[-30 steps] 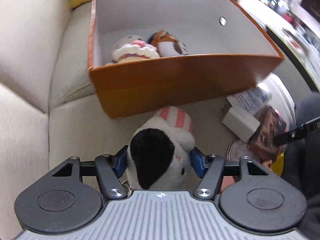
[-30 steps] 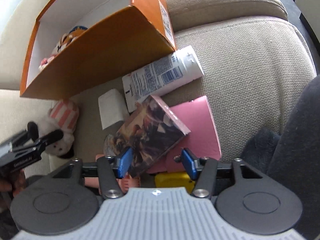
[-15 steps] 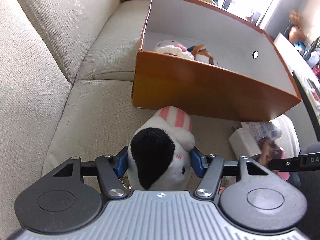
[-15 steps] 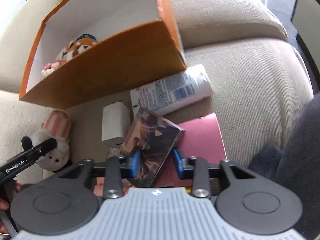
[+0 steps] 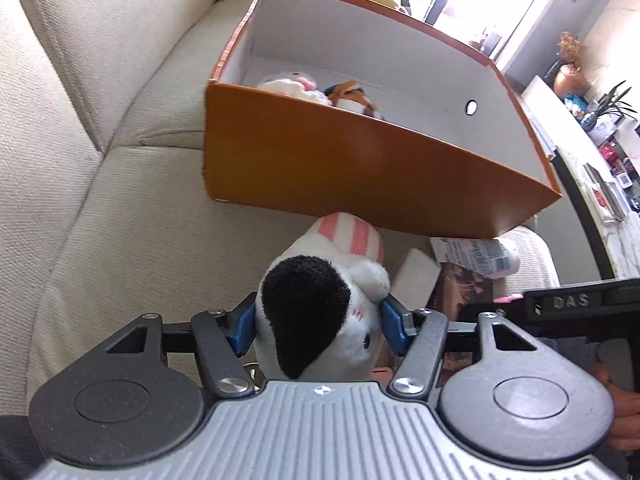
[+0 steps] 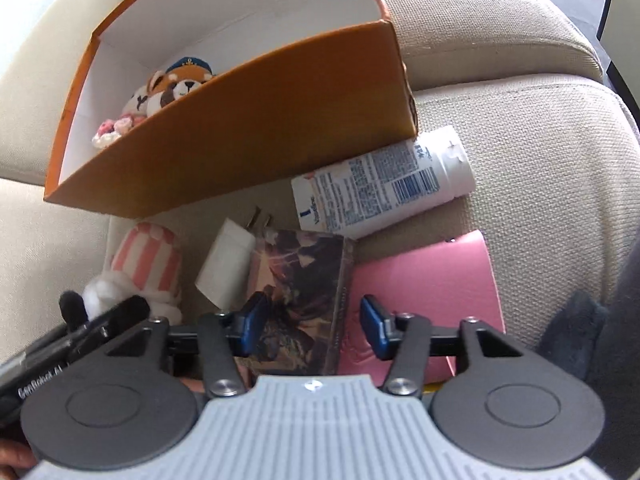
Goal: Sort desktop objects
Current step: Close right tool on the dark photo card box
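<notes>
Plush toy, white with a black ear and a pink-striped hat, gripped between the blue pads of the left gripper, jaws closed snugly on its head, just short of the near wall of the orange box. Two more plush toys inside that box at its far-left end, so likely the place for soft things. Best done by lifting until the dangling hat clears the near rim, carrying forward over the white interior, lowering beside the other toys, then opening; soft stuffing squashes, so no need for more squeeze, but a snag of the hat on the cardboard edge could tip the light box. Right gripper parted, pads either side of a picture-covered box without visibly pressing it; grip not made. Square closing across its narrow sides advisable, since it lies tilted over a pink notebook. Beside it a white charger plug and a white lotion tube, tube lying against the orange box's lower edge. All on a beige sofa cushion.
</notes>
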`<state>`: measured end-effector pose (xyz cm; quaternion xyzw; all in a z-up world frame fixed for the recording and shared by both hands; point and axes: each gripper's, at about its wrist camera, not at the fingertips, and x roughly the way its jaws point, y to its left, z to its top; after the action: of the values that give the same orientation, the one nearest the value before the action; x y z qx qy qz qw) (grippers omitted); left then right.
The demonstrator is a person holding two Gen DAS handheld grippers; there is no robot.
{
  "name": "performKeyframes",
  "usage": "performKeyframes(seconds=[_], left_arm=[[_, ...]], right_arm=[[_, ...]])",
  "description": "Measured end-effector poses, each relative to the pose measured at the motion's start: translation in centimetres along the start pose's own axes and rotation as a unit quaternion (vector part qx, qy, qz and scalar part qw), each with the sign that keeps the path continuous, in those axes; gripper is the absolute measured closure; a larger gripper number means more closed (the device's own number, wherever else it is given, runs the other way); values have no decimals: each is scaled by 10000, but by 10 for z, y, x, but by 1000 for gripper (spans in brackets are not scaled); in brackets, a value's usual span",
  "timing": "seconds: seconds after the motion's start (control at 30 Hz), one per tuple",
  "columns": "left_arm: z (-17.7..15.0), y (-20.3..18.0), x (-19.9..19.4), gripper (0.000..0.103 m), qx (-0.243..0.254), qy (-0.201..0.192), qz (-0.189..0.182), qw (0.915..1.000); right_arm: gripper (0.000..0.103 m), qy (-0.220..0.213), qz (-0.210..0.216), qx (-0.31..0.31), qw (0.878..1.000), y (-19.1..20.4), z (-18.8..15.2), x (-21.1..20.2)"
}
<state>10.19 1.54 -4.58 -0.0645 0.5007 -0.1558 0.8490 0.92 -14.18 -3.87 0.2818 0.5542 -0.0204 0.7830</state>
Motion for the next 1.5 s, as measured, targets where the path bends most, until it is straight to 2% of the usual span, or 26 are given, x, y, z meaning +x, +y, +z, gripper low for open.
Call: performKeyframes(seconds=[0.1, 0.2, 0.23, 0.37, 0.7, 0.77, 0.8, 0.97, 1.03, 1.07, 1.1, 1.13, 1.37, 1.5], left_arm=[[-1, -8, 3, 32, 78, 45, -85, 9999], [-3, -15, 7, 32, 110, 81, -155, 9998], [-4, -16, 7, 32, 139, 71, -129, 9998], [-5, -12, 6, 33, 43, 74, -131, 9999], [-7, -1, 5, 33, -191, 30, -113, 9998], [-7, -2, 6, 33, -192, 17, -148, 9997], [-7, -2, 7, 33, -187, 32, -193, 9996], [-7, -4, 7, 33, -144, 37, -177, 9997], [-7, -2, 6, 33, -174, 44, -187, 9997], [-7, -2, 6, 33, -176, 41, -194, 9996], [-7, -2, 5, 33, -172, 37, -196, 9997], [-7, -3, 5, 33, -157, 30, -199, 9997], [-6, -12, 11, 33, -5, 57, -143, 9999], [-6, -13, 12, 33, 27, 91, -160, 9998]], right_arm=[[37, -2, 57, 20, 10000, 5, 1, 2], [56, -108, -61, -181, 9998, 14, -2, -1], [62, -97, 25, -162, 9998, 15, -2, -2], [66, 3, 164, -99, 9998, 18, -3, -4], [72, -463, 543, -336, 9969, 34, -4, -35], [83, -534, 575, -513, 9956, 36, -2, -36], [85, -444, 697, -477, 9954, 39, 1, -27], [84, -232, 622, -486, 9966, 44, 4, -14], [81, -275, 577, -432, 9970, 41, 4, -13], [75, -346, 535, -424, 9971, 38, 4, -13], [60, -398, 482, -371, 9974, 33, 5, -13], [56, -416, 428, -264, 9979, 27, 6, -14], [56, 18, 325, 326, 9989, -6, 5, 3], [57, 321, 611, 613, 9957, -11, 2, 21]])
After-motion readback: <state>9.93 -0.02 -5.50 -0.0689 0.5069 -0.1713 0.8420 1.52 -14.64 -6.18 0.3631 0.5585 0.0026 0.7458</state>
